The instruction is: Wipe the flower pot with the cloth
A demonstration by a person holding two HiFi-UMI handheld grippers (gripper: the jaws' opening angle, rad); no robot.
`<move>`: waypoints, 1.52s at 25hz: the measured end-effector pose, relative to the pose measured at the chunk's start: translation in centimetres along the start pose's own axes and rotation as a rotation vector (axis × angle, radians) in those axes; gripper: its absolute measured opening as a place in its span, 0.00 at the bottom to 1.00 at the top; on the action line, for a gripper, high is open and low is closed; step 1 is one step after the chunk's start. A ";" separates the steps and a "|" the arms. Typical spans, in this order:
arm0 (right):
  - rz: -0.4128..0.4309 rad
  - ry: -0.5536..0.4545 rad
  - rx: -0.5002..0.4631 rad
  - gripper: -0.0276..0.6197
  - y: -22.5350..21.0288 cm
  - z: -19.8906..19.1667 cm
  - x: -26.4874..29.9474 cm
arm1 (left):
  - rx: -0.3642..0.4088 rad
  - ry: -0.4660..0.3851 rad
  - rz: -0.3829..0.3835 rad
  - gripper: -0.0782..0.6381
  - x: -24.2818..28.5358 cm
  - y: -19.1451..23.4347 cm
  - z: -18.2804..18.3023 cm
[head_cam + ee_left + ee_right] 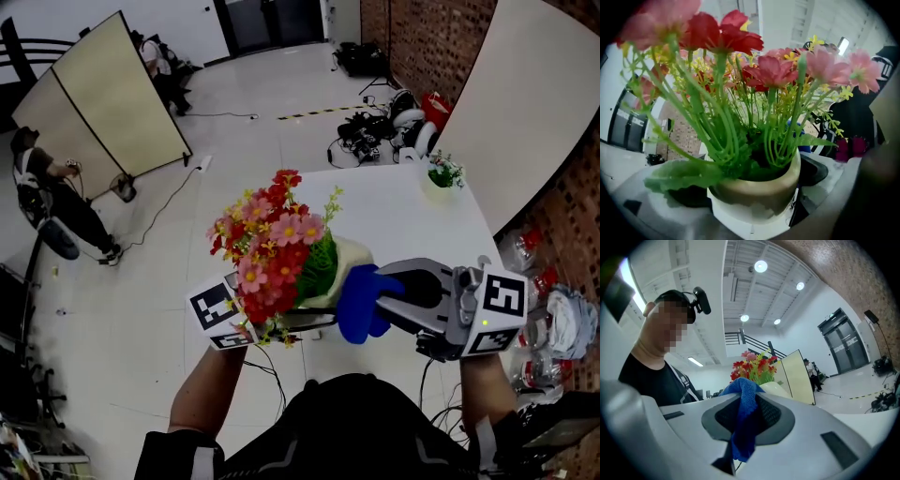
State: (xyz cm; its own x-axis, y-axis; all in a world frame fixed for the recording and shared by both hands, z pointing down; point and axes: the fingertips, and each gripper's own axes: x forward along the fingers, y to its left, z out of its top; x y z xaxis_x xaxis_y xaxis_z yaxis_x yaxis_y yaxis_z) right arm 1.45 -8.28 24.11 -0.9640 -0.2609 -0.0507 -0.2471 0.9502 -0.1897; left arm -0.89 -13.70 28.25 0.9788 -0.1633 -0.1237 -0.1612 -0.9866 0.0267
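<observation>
Head view: the left gripper [298, 317] grasps the flower pot [345, 267] low on its cream wall. It holds the pot upright in front of the person, at the near edge of the white bench [412, 220]. Whether the base rests on the bench or hangs clear of it cannot be told. In the left gripper view the jaws stand wide, one on each side of the pot, with the red and pink flowers [277, 239] filling the space above.

The right gripper [394, 295] is clenched on the blue cloth [359, 302]. A bunched fold sticks out past its tips, and the right gripper view shows the cloth pinched between the closed jaws. The fold lies against the pot's right side, touching or very nearly so.

Judging by this, both things are picked up and brought together, and the wiping is at its start or under way. No dirt or wiped patch shows, so how much is cleaned cannot be told. Still to do, probably: rub round the wall and rim, then set the pot down.
</observation>
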 end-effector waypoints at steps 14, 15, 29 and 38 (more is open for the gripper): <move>-0.058 -0.090 0.075 0.13 -5.6 1.3 -3.1 | 0.045 0.212 0.183 0.87 2.3 2.6 0.1; -0.068 -0.086 0.077 0.13 -6.0 1.2 -3.2 | 0.044 0.224 0.212 0.87 2.4 2.9 0.0; -0.005 0.046 -0.084 0.13 -4.0 0.6 -3.2 | 0.058 0.290 0.243 0.87 3.3 2.3 -1.3; -0.003 0.003 -0.015 0.13 -5.9 1.4 -3.8 | 0.107 0.267 0.217 0.87 2.9 0.4 -0.9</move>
State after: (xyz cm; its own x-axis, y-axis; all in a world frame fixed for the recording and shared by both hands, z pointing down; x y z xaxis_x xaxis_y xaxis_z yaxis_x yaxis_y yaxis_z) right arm 6.74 -13.11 24.02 -0.9635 -0.2633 -0.0476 -0.2515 0.9519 -0.1750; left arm 2.03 -14.56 28.81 0.9166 -0.3756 0.1370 -0.3674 -0.9264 -0.0819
